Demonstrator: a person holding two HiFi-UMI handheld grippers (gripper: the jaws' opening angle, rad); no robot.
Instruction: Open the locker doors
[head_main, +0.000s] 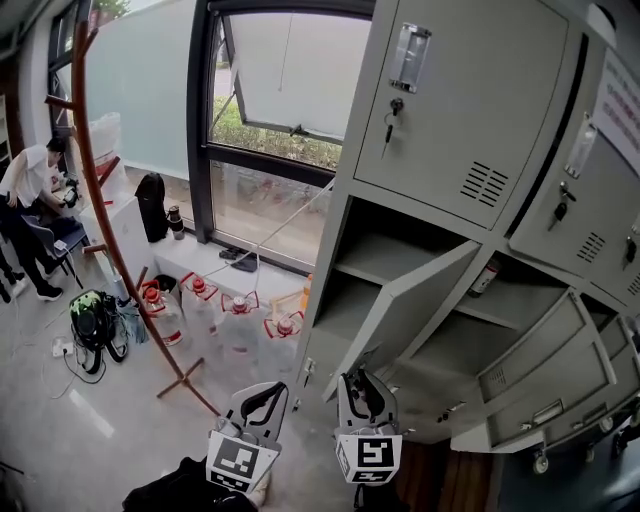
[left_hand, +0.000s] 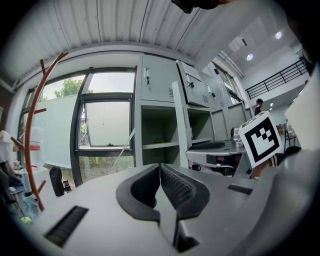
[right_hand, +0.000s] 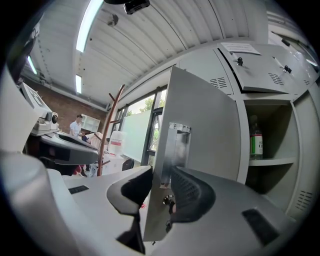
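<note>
Daylight from a tall dark-framed window (head_main: 280, 100) falls on a pale floor, and a bank of grey metal lockers (head_main: 450, 110) fills the right side of the head view. Its upper doors are shut, with keys in their locks. One grey steel locker door (right_hand: 200, 140) in the middle row stands swung out towards the person, its long edge upright. Its free edge sits between the jaws of the right gripper (right_hand: 157, 185), which are part-way apart and closed on the sheet beside the inset handle. The hinge side lies away to the right, next to a shelf holding a green-labelled bottle (right_hand: 255, 142). Pulling further open therefore looks like a sweep around that far hinge line. The left gripper (left_hand: 160, 172) hangs just left of the right one, its jaws together on nothing and clear of the door.
</note>
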